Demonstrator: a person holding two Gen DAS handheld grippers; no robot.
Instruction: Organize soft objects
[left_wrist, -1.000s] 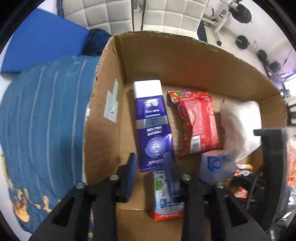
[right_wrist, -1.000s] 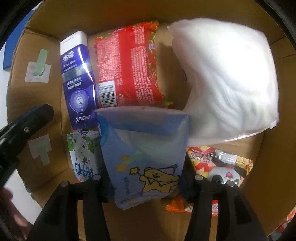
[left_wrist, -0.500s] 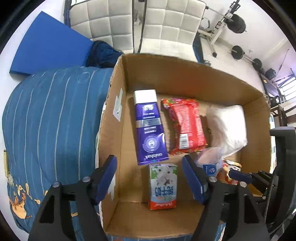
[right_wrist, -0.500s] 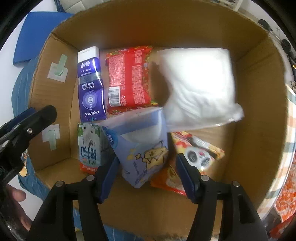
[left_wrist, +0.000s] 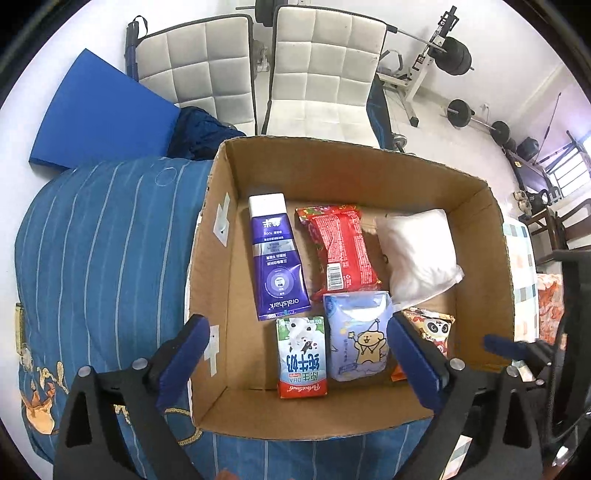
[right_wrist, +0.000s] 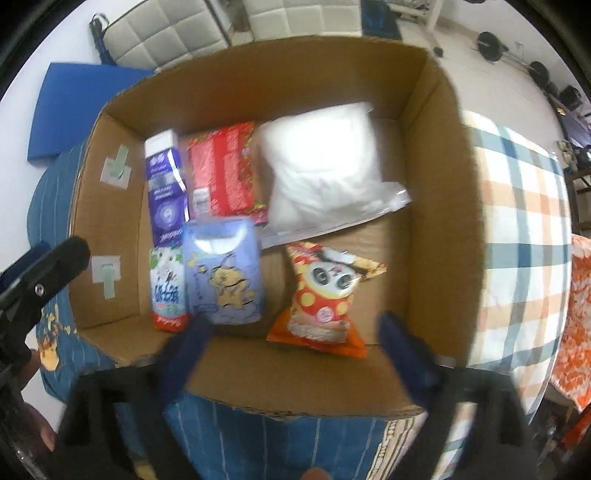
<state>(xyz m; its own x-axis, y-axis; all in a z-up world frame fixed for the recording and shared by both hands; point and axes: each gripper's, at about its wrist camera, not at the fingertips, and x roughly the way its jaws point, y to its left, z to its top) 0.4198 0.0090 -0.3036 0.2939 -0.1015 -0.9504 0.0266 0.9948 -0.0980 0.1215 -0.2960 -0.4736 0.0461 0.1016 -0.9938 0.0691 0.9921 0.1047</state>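
Your left claw (left_wrist: 295, 347) is hovering above the near end of the cardboard box (left_wrist: 354, 166), jaws opening wide, nothing between the pads. Directly under its gap the milk carton (left_wrist: 302, 358) is lying flat, with the blue tissue pack (left_wrist: 358, 336) touching it on the right-finger side. Beyond those, farther from the claw, the purple tube (left_wrist: 275, 258), the red snack packet (left_wrist: 343, 254) and the white pillow bag (left_wrist: 421, 254) are sitting in a row along the box floor. The panda snack bag (left_wrist: 432, 325) is partly hiding behind your left claw's right finger (left_wrist: 413, 354).

Your right claw (right_wrist: 291, 332) is also opening, empty, over the near box wall; that view is blurring. The panda snack bag (right_wrist: 325, 295) is lying just ahead of its gap, the tissue pack (right_wrist: 223, 273) ahead of its left finger.

Around the box: blue striped bedding (left_wrist: 96, 258) under it and to the left claw's left, a plaid cloth (right_wrist: 517, 236) to the right claw's right, two white chairs (left_wrist: 258, 66) and weights (left_wrist: 454, 55) well beyond. The box walls are standing between both claws and the items' sides.
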